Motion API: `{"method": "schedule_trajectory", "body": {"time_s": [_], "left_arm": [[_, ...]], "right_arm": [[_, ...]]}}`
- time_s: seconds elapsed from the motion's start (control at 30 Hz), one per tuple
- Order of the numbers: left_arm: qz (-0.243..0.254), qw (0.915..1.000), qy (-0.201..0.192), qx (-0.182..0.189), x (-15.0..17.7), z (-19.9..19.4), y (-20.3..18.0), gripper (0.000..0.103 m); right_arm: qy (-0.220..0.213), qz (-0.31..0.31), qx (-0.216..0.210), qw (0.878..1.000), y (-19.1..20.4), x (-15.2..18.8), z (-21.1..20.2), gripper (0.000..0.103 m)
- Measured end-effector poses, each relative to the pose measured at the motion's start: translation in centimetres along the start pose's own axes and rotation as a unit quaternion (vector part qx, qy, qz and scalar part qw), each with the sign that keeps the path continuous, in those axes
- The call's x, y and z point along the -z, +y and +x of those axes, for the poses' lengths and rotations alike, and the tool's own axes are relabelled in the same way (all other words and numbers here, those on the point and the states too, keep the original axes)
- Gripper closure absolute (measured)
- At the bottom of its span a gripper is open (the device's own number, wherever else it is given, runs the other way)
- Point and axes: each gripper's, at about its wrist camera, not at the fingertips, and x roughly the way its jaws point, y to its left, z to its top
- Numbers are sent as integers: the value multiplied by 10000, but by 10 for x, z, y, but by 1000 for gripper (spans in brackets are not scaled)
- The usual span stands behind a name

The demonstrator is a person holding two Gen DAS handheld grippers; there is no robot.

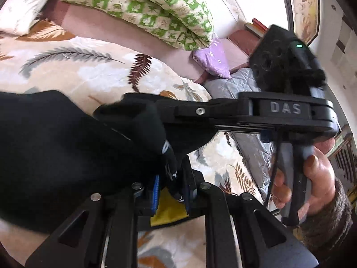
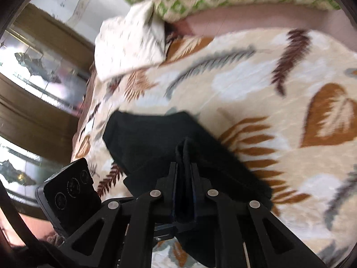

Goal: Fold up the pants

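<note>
The black pants (image 1: pixel 55 151) lie bunched on the leaf-patterned blanket (image 1: pixel 89 71). At the bottom of the left wrist view, my left gripper (image 1: pixel 173 178) is shut on a black edge of the pants with white markings, pinched between its blue pads. My right gripper (image 1: pixel 142 114) comes in level from the right, its tips buried in the same cloth, with a hand (image 1: pixel 312 178) on its handle. In the right wrist view the right gripper (image 2: pixel 184 167) is shut on a raised fold of the pants (image 2: pixel 151 138), which spread out over the blanket beyond it.
A green-and-cream quilt (image 1: pixel 145 6) is piled at the head of the bed beside a white pillow (image 2: pixel 131 42) and a purple cushion (image 1: pixel 214 60). The grey quilted mattress edge (image 1: pixel 225 84) drops off on the right. A wooden cabinet with glass doors (image 2: pixel 40 84) stands left of the bed.
</note>
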Motion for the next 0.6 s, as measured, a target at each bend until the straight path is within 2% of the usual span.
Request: {"method": "schedule_trajectory", "body": {"time_s": [0.1, 0.2, 0.27, 0.33, 0.47, 0.57, 0.6], "left_arm": [[-357, 9987, 227, -281, -3, 3, 24, 90], [-434, 9966, 381, -593, 2, -16, 45, 90], [-334, 9947, 526, -820, 5, -32, 54, 90], [-189, 9927, 573, -1041, 6, -47, 59, 90], [-135, 9938, 474, -996, 6, -74, 64, 90], [86, 9952, 382, -892, -4, -79, 48, 90], [164, 9954, 365, -868, -6, -78, 43, 90]], "right_arm": [[-158, -6, 231, 9996, -2, -5, -8, 93], [-26, 34, 260, 9997, -1, -12, 14, 93], [75, 55, 169, 9998, 4, -15, 34, 92], [258, 246, -116, 9993, 6, -16, 56, 89], [484, 615, -949, 9924, 10, -11, 79, 89], [142, 677, -1016, 9924, 7, -12, 60, 84], [69, 685, -915, 9934, 4, -13, 53, 73]]}}
